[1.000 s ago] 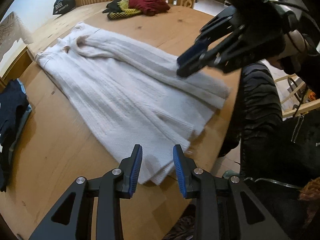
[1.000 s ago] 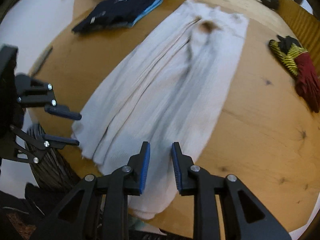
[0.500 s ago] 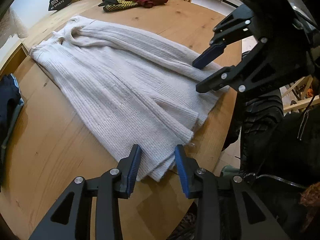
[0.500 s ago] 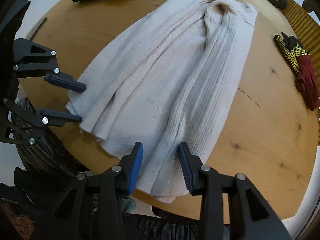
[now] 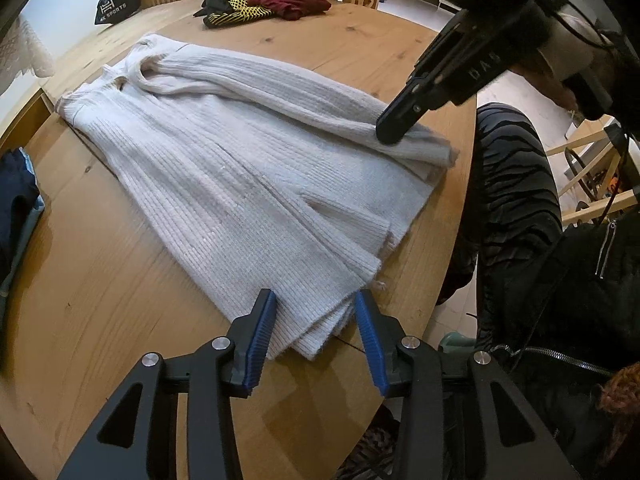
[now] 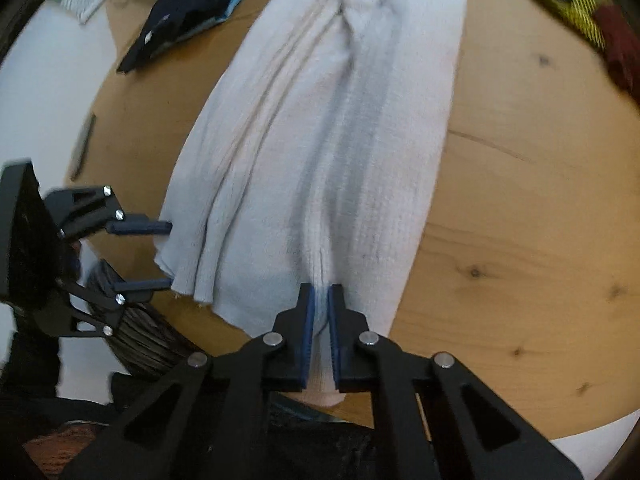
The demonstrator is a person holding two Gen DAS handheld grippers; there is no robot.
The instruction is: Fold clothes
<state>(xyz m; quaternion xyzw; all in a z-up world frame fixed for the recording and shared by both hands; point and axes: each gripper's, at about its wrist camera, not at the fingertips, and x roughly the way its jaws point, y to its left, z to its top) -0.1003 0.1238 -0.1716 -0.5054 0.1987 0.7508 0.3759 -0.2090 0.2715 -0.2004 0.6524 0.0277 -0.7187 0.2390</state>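
Note:
A long white ribbed knit garment (image 5: pixel 248 168) lies flat on the round wooden table (image 5: pixel 100 280), sleeves folded along its length. My left gripper (image 5: pixel 316 312) is open, its jaws on either side of the garment's near hem corner. My right gripper (image 6: pixel 319 300) is shut on the garment's hem (image 6: pixel 320 360) at the table's edge. In the left wrist view the right gripper (image 5: pixel 394 130) pinches the far hem corner. In the right wrist view the left gripper (image 6: pixel 160 254) stands open at the hem's left corner.
A red, black and yellow garment (image 5: pixel 264 6) lies at the table's far side. A dark blue folded pile (image 5: pixel 16 204) lies at the left edge. A black drawstring bag (image 5: pixel 116 2) sits on a bench beyond. A person's legs (image 5: pixel 516 208) stand by the table's right edge.
My right gripper has come down and closed on the hem. My left gripper has moved forward so that its open jaws straddle the near hem corner.

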